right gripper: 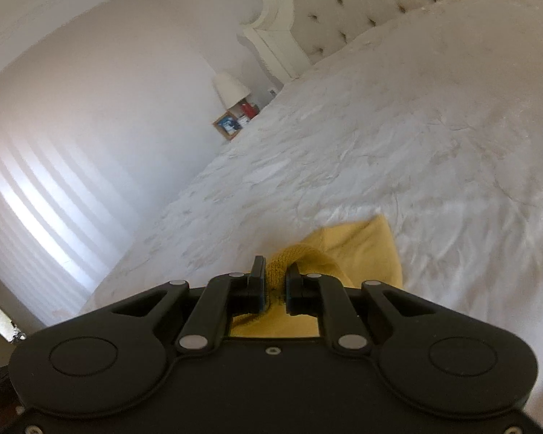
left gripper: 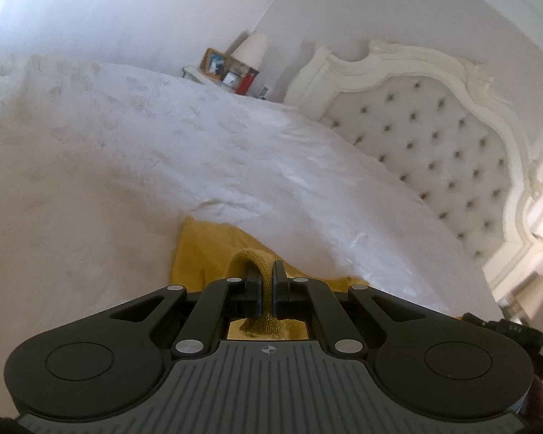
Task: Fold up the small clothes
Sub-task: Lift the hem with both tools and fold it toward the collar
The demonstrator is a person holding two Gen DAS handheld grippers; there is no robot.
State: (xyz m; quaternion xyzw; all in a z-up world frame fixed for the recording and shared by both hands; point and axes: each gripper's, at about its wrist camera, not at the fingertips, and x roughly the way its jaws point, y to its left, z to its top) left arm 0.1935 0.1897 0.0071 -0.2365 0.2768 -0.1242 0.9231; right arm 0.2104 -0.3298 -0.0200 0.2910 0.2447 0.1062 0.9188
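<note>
A mustard-yellow knitted garment (left gripper: 202, 249) lies partly on the white bedspread (left gripper: 126, 152). My left gripper (left gripper: 266, 282) is shut on a ribbed edge of it, and a fold of knit bulges up between the two black fingers. In the right wrist view the same yellow garment (right gripper: 362, 246) spreads ahead and to the right of the tool. My right gripper (right gripper: 274, 282) is shut on another bunched edge of the knit, which fills the narrow gap between its fingers. The cloth under both tools is hidden by their black bodies.
A tufted cream headboard (left gripper: 434, 137) with a carved white frame stands at the bed's head. Beside it a nightstand (left gripper: 206, 76) holds a lamp (left gripper: 251, 47), a picture frame (left gripper: 213, 63) and small red items. White walls surround the bed (right gripper: 416, 126).
</note>
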